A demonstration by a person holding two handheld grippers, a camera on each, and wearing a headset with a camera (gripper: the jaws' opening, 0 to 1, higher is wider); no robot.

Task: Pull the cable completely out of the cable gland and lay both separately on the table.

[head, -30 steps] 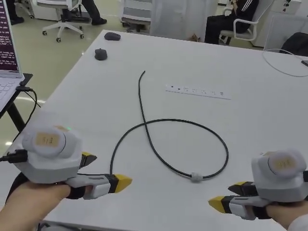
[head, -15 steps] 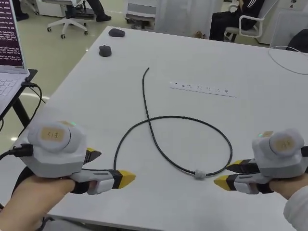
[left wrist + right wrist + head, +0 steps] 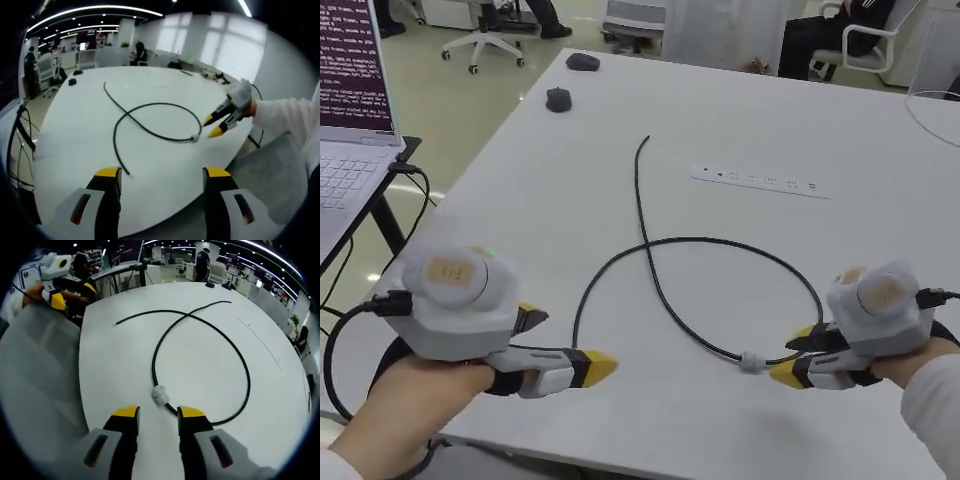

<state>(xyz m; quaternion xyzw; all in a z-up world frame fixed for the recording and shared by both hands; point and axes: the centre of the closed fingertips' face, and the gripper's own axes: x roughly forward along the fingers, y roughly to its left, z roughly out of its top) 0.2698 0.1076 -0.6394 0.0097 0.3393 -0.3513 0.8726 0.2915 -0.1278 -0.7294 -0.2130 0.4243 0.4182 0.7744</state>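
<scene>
A long black cable (image 3: 665,300) lies on the white table (image 3: 570,200) in one crossed loop. A small white cable gland (image 3: 751,361) sits threaded on its near right part. My right gripper (image 3: 790,357) is open just right of the gland, its yellow tips a short way from it. In the right gripper view the gland (image 3: 160,394) lies just ahead of the open right gripper (image 3: 157,413), a little left of the gap, on the cable (image 3: 245,370). My left gripper (image 3: 568,345) is open near the cable's free end, holding nothing. The left gripper view has the gland (image 3: 195,139) far ahead.
A white power strip (image 3: 760,182) lies beyond the loop. Two computer mice (image 3: 558,99) (image 3: 583,62) sit at the far left corner. A laptop (image 3: 350,100) stands on a stand left of the table. The near table edge runs close under both grippers.
My right gripper has moved left and forward, from near the table's front edge to just beside the gland. The left gripper has hardly moved. The cable and gland lie as before.
</scene>
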